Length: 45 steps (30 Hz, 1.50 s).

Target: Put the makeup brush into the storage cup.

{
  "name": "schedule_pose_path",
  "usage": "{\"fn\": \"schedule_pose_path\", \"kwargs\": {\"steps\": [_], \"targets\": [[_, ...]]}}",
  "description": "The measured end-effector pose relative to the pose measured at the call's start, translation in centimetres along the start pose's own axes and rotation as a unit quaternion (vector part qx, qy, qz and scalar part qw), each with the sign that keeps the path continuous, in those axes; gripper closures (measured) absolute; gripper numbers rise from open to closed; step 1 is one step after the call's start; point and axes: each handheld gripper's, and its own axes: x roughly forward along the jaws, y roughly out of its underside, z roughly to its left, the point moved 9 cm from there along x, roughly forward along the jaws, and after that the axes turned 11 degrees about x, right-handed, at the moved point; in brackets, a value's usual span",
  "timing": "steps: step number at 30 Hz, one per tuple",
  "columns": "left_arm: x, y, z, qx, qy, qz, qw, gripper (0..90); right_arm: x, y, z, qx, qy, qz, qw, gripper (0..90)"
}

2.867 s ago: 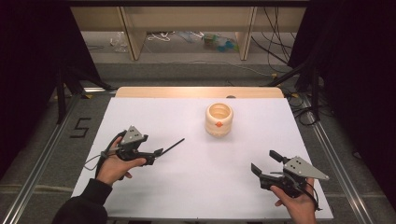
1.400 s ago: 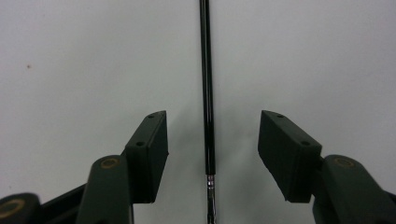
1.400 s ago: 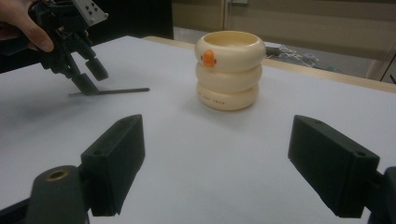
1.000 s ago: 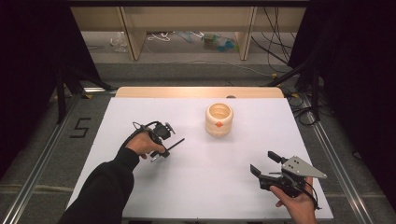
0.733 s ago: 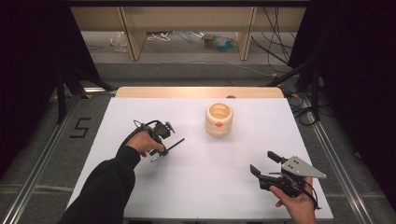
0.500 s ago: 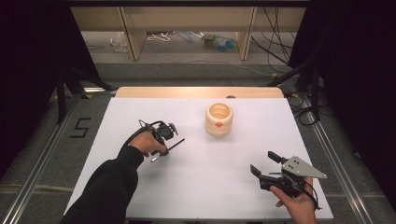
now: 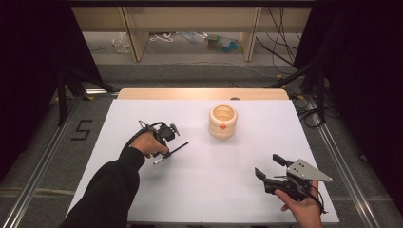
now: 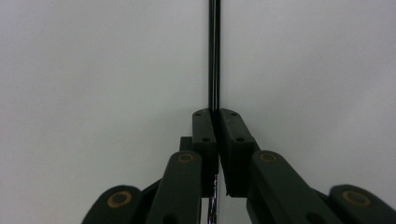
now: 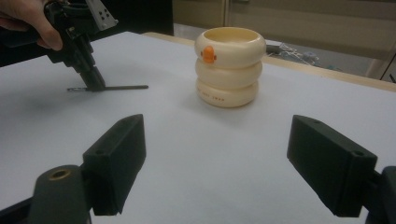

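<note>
High view. The left gripper (image 7: 167, 134) points down onto the white table (image 7: 214, 190), its jaws clenched on a thin black rod (image 7: 172, 152) that lies flat on the surface. The rod runs past the jaws on both sides, the longer part toward the cream ringed holder (image 7: 223, 121), which stands well apart beyond the rod's far end. The right gripper (image 7: 271, 173) rests near the person's edge, jaws released and holding nothing.

Left gripper view. The two black pads meet on the rod (image 8: 214, 56), which runs straight ahead from between them over bare table. The grip sits squarely between the pads, not at their tips. Judgement: the step in hand is the lift of the rod. It is best done by keeping the jaws pressed together and rising straight up, so the thin rod does not pivot between the pads.

Right gripper view. Between the wide-open jaws stands the holder (image 9: 229, 66), upright, mouth open, an orange mark on its top ring. Beyond the near jaw, the left gripper (image 9: 95, 81) pins the rod (image 9: 122, 87) against the table. Judgement: should the rod be meant for the holder, it must be tipped toward upright above the mouth before lowering; the free gripper could steady the holder.
</note>
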Motion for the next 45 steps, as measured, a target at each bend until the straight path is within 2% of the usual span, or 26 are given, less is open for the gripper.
{"fn": "schedule_pose_path", "kwargs": {"steps": [4, 7, 10, 12, 15, 16, 19, 20, 22, 24, 27, 29, 30, 31, 32, 33, 34, 35, 36, 39, 41, 42, 43, 44, 45], "targets": [[0.0, 0.0, 0.0, 0.014, 0.0, -0.001, 0.9999, 85.4, 0.0, 0.1, 0.0, 0.0, 0.001, 0.003, 1.0, 20.5], [0.0, 0.0, 0.1, 0.014, -0.002, -0.009, 0.9999, 85.4, -0.1, 0.1, -0.1, -0.006, 0.006, 0.007, 0.9999, 20.5], [-0.3, -0.1, 0.1, 0.009, 0.005, -0.015, 0.9998, 85.4, -0.1, 0.1, 0.0, -0.005, 0.004, 0.012, 0.9999, 20.5], [-0.5, -0.1, 0.0, 0.014, 0.008, -0.016, 0.9997, 85.4, 0.1, 0.1, 0.0, -0.006, 0.006, 0.007, 0.9999, 20.5], [-0.8, -0.2, -0.3, 0.017, 0.016, -0.027, 0.9994, 85.4, 0.1, 0.1, 0.1, -0.009, 0.004, 0.012, 0.9999, 20.5], [-0.9, -0.4, -0.5, 0.013, 0.018, -0.034, 0.9992, 85.5, 0.1, 0.1, 0.1, -0.011, 0.005, 0.013, 0.9999, 20.5], [-1.3, -0.7, -1.1, 0.021, 0.029, -0.043, 0.9985, 85.5, 0.4, 0.0, 0.5, -0.015, -0.003, 0.008, 0.9998, 20.5], [-1.4, -0.8, -1.3, 0.024, 0.029, -0.044, 0.9983, 85.5, 0.3, 0.0, 0.6, -0.023, 0.001, 0.009, 0.9997, 20.4], [-1.8, -1.3, -2.0, 0.037, 0.03, -0.045, 0.9978, 85.4, 0.8, -0.3, 1.2, -0.037, -0.014, 0.004, 0.9992, 19.1], [-2.0, -1.6, -2.2, 0.039, 0.031, -0.05, 0.9975, 85.4, 0.9, -0.4, 1.5, -0.042, -0.018, 0.003, 0.9989, 18.6], [-2.4, -2.3, -3.4, 0.047, 0.038, -0.061, 0.9963, 85.4, 1.3, -0.4, 2.4, -0.069, -0.032, 0.01, 0.9971, 17.4], [-2.7, -2.5, -4.0, 0.06, 0.039, -0.058, 0.9957, 85.4, 1.7, -0.4, 3.1, -0.083, -0.043, 0.007, 0.9956, 16.3], [-2.8, -2.7, -4.4, 0.063, 0.038, -0.059, 0.9955, 85.4, 2.0, -0.6, 4.2, -0.094, -0.066, 0.002, 0.9934, 16.2], [-3.0, -2.8, -4.6, 0.072, 0.036, -0.057, 0.9951, 85.4, 2.0, -0.6, 4.2, -0.094, -0.066, 0.002, 0.9934, 16.2], [-3.2, -3.2, -5.3, 0.076, 0.033, -0.06, 0.9947, 85.4, 2.3, -0.7, 5.5, -0.114, -0.085, -0.001, 0.9898, 16.2], [-3.5, -3.3, -5.8, 0.089, 0.037, -0.056, 0.9938, 85.4, 2.4, -0.7, 5.9, -0.123, -0.088, 0.002, 0.9885, 16.2], [-3.5, -3.3, -5.8, 0.089, 0.037, -0.056, 0.9938, 85.4, 2.4, -0.7, 5.9, -0.123, -0.088, 0.002, 0.9885, 16.2], [-3.6, -3.4, -6.1, 0.1, 0.037, -0.053, 0.9929, 85.4, 2.9, -0.5, 7.1, -0.154, -0.101, 0.007, 0.9829, 16.2], [-3.7, -3.5, -6.5, 0.107, 0.036, -0.052, 0.9923, 85.4, 2.9, -0.5, 7.1, -0.154, -0.101, 0.007, 0.9829, 16.2], [-4.3, -4.0, -7.7, 0.132, 0.032, -0.05, 0.9895, 85.4, 3.7, -0.1, 8.2, -0.178, -0.108, 0.018, 0.978, 16.3], [-4.8, -4.5, -8.8, 0.144, 0.041, -0.055, 0.9872, 85.4, 4.2, 0.1, 9.0, -0.203, -0.117, 0.025, 0.9719, 16.3], [-5.0, -4.6, -9.1, 0.151, 0.04, -0.055, 0.9863, 85.4, 4.6, 0.1, 9.6, -0.227, -0.118, 0.027, 0.9664, 16.3], [-5.1, -4.8, -9.4, 0.155, 0.038, -0.055, 0.9857, 85.4, 4.6, 0.1, 9.6, -0.227, -0.118, 0.027, 0.9664, 16.3], [-5.2, -4.9, -9.7, 0.16, 0.039, -0.053, 0.985, 85.4, 5.0, 0.0, 10.0, -0.244, -0.118, 0.028, 0.9623, 16.5], [-5.3, -5.0, -10.0, 0.164, 0.042, -0.052, 0.9842, 85.4, 5.0, 0.0, 10.0, -0.244, -0.118, 0.028, 0.9623, 16.5]]}}
